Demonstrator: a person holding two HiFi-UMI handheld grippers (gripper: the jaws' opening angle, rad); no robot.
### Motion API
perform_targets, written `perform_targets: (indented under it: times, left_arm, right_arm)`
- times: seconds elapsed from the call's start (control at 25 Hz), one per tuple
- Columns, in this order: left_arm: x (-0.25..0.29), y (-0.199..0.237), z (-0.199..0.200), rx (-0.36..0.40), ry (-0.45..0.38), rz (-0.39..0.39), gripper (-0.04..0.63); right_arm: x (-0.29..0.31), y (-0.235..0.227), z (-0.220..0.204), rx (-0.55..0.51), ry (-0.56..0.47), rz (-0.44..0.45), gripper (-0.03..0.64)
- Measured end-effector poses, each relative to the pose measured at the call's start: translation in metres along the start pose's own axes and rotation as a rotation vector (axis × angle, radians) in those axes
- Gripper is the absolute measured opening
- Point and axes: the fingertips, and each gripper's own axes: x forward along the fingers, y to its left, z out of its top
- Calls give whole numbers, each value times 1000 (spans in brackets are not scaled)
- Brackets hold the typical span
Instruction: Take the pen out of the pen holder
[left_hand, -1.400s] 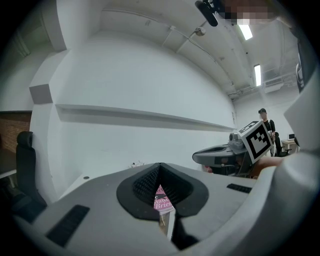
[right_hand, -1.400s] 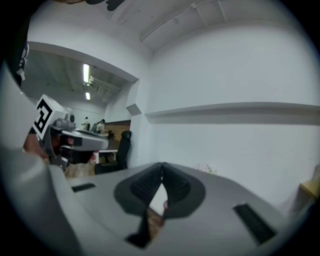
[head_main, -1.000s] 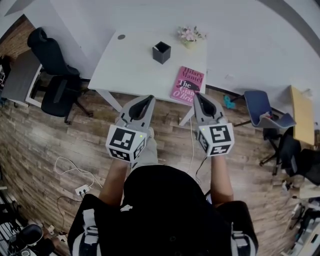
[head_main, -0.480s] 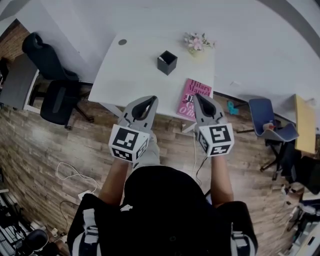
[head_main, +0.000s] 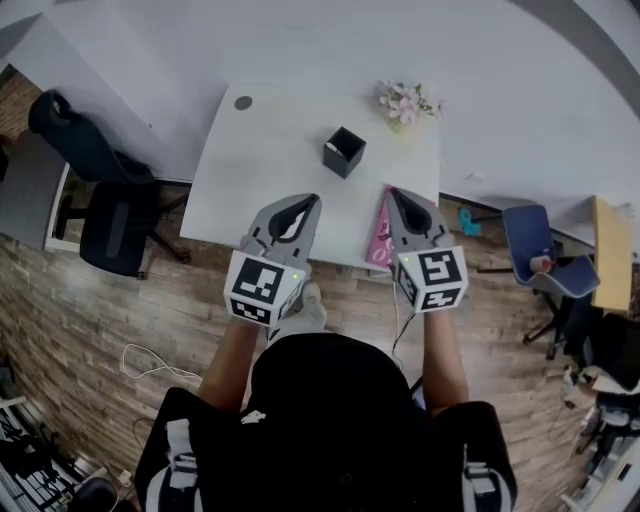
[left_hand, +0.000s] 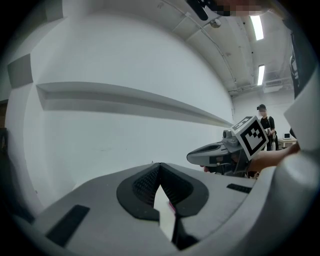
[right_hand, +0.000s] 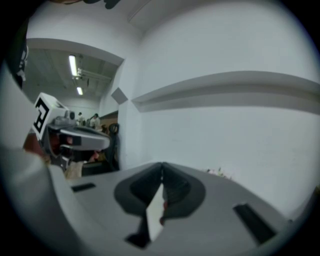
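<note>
With the left tool (head_main: 308, 199) and right tool (head_main: 394, 191) both closed and empty at the counter's (head_main: 270, 140) near edge, the black pen holder (head_main: 343, 152) stands ahead toward the far right corner, its pen not discernible; one tool should open before reaching in from above.

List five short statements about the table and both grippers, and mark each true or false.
1. The pen holder stands on the white table. True.
2. The left gripper is clamped on a pen. False: its jaws are together with nothing between them.
3. The pink book lies at the table's near right edge. True.
4. The flowers sit inside the pen holder. False: they stand apart from it, at the far right corner.
5. The right gripper is shut and empty. True.
</note>
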Motion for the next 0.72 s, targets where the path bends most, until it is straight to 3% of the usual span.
perform_targets:
  times: [0.4,0.72]
  left_arm:
    - [32,65,-6,-21,21,-28,21]
    - [46,83,-23,-51,56,-17,21]
  right_arm:
    - [73,-1,3,-9,59,5,34]
    - [108,-3,-18,-46,157,60,35]
